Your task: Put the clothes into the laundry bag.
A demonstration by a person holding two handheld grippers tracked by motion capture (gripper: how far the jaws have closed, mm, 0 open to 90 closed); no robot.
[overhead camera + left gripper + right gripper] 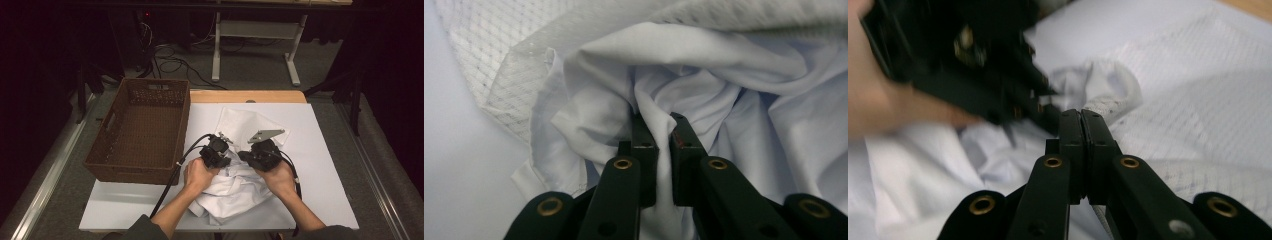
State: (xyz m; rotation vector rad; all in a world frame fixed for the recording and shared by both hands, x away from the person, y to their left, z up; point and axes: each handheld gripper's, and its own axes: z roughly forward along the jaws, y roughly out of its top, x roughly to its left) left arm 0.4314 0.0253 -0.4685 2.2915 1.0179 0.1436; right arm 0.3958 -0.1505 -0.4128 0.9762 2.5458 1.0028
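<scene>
Left of the white board, a brown woven rectangular basket (137, 130) stands; the left gripper (658, 131) pinches a fold of crumpled white cloth garment (232, 192) lying mid-board; the right gripper (1081, 120) clamps its meshed edge; no writing is legible.

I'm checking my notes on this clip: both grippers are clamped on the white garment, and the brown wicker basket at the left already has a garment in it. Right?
Not quite: the basket is empty, as the high view shows. The rest stands: the left gripper and the right gripper pinch the white garment.
</scene>
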